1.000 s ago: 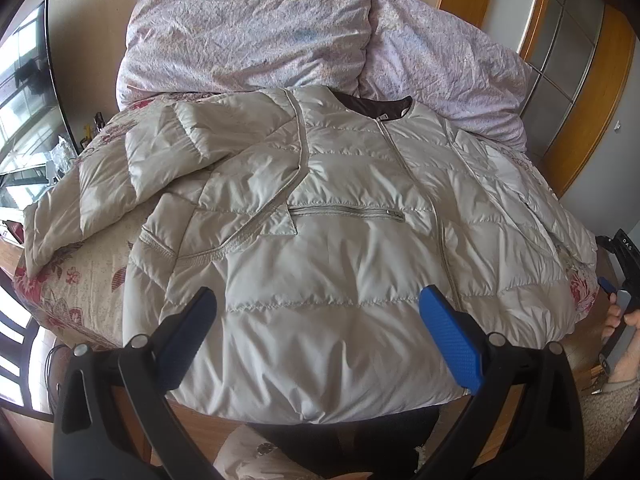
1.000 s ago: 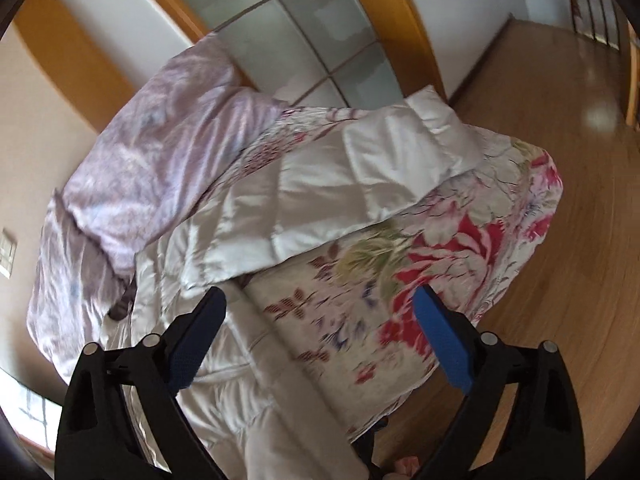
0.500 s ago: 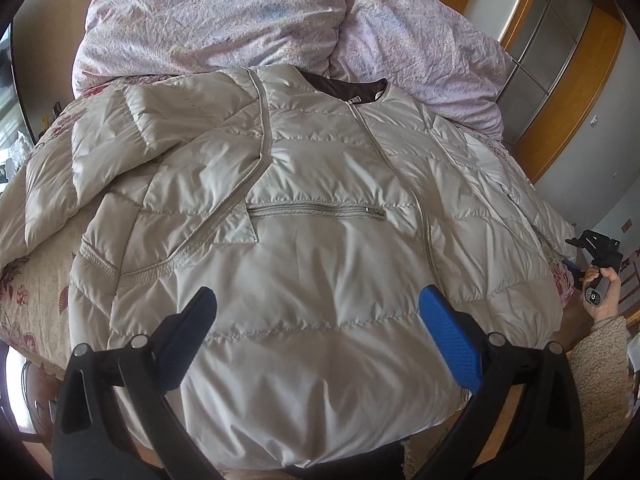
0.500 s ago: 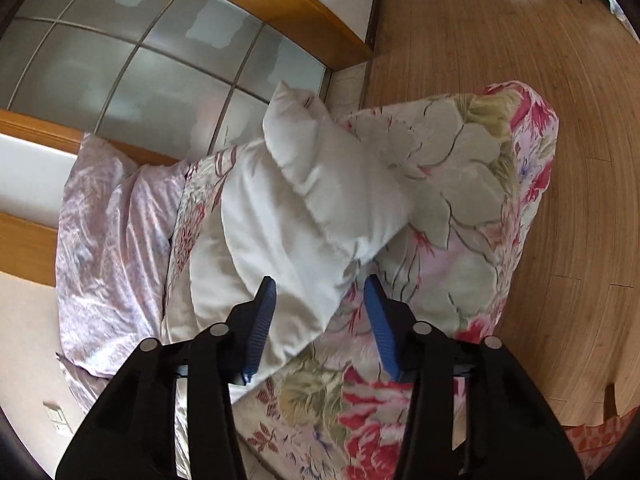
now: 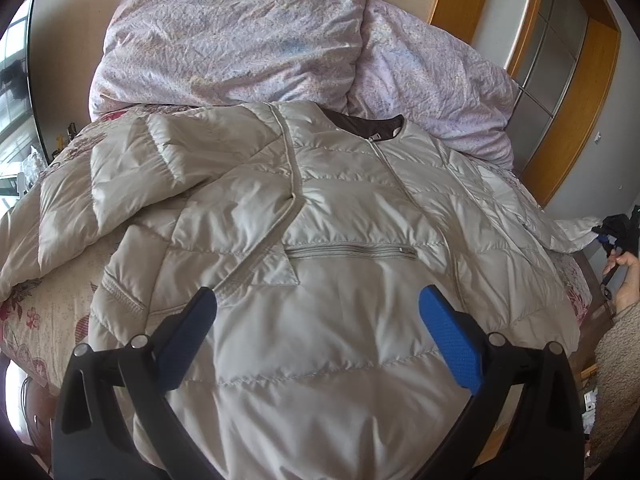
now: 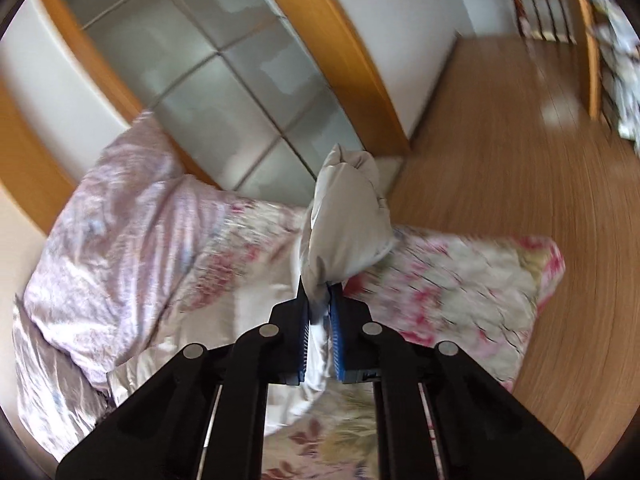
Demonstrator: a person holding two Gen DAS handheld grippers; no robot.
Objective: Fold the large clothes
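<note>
A pale quilted jacket [image 5: 320, 240] lies spread front-up on the bed [image 5: 44, 312], its collar toward two lilac pillows [image 5: 240, 44] at the head. The left gripper [image 5: 318, 312] hovers over the lower front of the jacket with its jaws wide open and nothing between them; the chest zip pocket [image 5: 352, 249] lies just beyond the jaws, and a folded-over sleeve [image 5: 132, 176] is beyond and to their left. At the far right of that view a hand [image 5: 626, 276] holds the other tool by the end of the jacket's right sleeve [image 6: 344, 224]. The right gripper [image 6: 319, 308] has just been closing its jaws, and they now pinch that sleeve's cuff, which bulges up past the tips, lifted off the flowered bedspread [image 6: 480, 276] with the wooden floor [image 6: 500, 140] beyond
</note>
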